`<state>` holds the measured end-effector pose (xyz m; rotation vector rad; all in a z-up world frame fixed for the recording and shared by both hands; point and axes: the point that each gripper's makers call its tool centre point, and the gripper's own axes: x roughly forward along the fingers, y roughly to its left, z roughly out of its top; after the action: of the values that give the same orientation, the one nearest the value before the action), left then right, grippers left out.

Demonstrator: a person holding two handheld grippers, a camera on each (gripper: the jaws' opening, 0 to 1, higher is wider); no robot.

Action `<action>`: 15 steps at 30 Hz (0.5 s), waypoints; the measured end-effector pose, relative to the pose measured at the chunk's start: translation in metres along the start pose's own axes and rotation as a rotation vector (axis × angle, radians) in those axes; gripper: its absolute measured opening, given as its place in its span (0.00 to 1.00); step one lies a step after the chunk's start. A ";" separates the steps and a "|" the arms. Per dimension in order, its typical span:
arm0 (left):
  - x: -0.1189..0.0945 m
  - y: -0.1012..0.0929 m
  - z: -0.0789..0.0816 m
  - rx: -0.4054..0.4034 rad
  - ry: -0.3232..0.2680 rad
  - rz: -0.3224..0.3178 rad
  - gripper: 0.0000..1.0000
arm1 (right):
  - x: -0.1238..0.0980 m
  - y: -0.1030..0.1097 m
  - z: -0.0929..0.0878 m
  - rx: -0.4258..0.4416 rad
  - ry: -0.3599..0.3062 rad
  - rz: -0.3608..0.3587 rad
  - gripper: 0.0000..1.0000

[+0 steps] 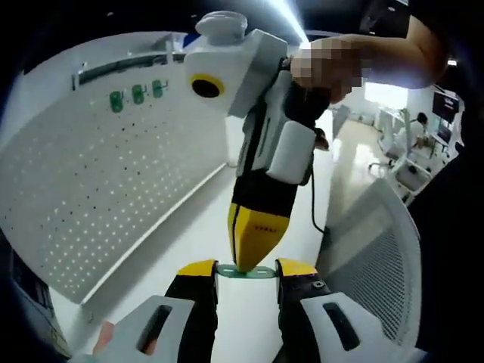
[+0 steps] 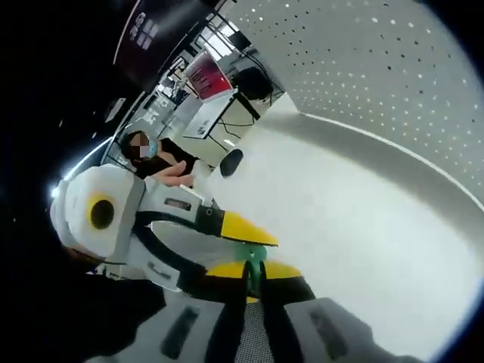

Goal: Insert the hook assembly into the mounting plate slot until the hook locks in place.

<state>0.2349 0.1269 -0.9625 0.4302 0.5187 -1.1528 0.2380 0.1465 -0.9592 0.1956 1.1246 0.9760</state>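
A flat green hook piece [image 1: 246, 272] spans the gap between the yellow tips of my left gripper [image 1: 247, 268], which is shut on its two ends. My right gripper [image 1: 254, 253] comes down from above with its yellow tips together on the middle of that piece. In the right gripper view a green part [image 2: 254, 255] stands between the tips of my right gripper [image 2: 255, 270], which is shut on it, and the left gripper [image 2: 243, 229] reaches in from the left, its yellow tip touching the green part. How the green parts join is hidden by the jaws.
A white pegboard [image 1: 91, 189] stands to the left, with three green hooks [image 1: 138, 94] mounted near its top. A second perforated panel [image 1: 378, 249] stands at the right. White tabletop [image 2: 340, 219] lies below. A person sits in the background [image 2: 155, 155].
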 end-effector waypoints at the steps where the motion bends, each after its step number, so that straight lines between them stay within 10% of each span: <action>1: 0.000 0.000 0.000 0.002 0.000 -0.002 0.29 | 0.000 0.001 0.000 0.006 0.003 0.005 0.03; 15: -0.001 -0.005 -0.002 0.061 0.027 -0.006 0.29 | 0.001 0.004 -0.008 0.039 0.031 0.019 0.02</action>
<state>0.2300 0.1272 -0.9635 0.4980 0.5097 -1.1721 0.2296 0.1471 -0.9615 0.2230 1.1727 0.9772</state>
